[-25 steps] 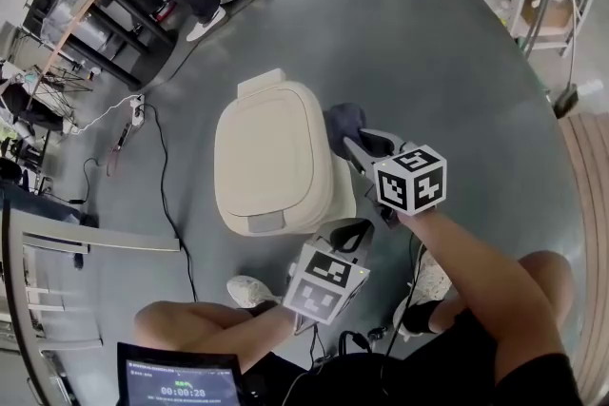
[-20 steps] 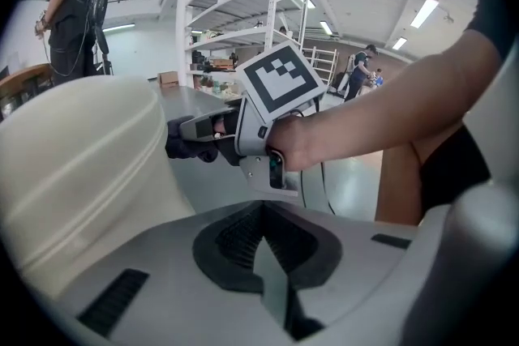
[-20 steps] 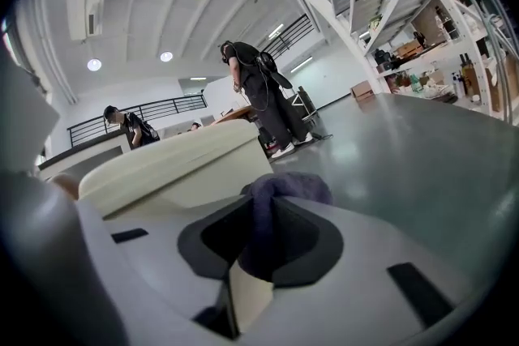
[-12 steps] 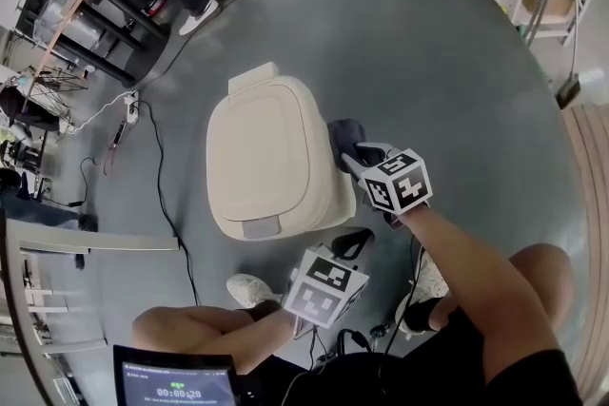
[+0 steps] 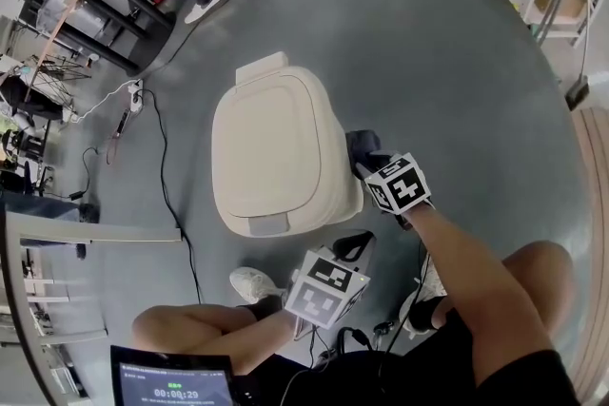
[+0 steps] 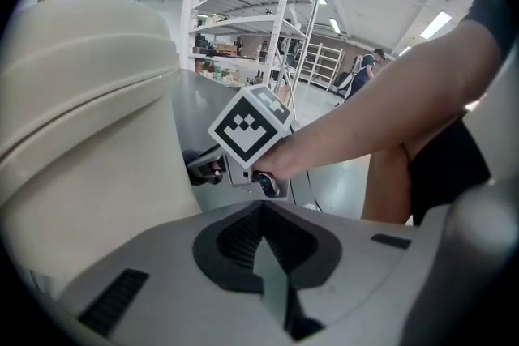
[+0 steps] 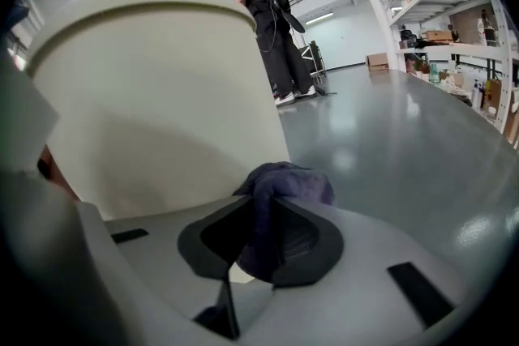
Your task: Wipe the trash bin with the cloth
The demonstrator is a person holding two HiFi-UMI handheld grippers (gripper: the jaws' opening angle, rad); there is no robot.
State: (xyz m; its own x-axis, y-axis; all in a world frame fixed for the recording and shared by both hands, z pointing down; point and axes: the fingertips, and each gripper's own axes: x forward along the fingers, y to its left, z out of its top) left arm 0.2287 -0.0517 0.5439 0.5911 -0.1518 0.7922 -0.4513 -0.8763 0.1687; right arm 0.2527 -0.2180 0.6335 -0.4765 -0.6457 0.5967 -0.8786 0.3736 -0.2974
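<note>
Only the right tongs' point(image 7: 261, 216) own view shows the purple cloth point(image 7: 281, 178) pinched between them against the cream bin's point(image 7: 154, 93) side, while the head view shows the bin upright on the floor point(image 5: 428, 43), lid up, left tongs point(image 5: 350, 247) closed and empty near its front corner, a cable point(image 5: 162, 176) alongside.

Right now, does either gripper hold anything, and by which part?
The right gripper holds the purple cloth, pinched by a bunched fold between its fingers; the rest bulges out past the tips. The left gripper is shut and holds nothing.
</note>
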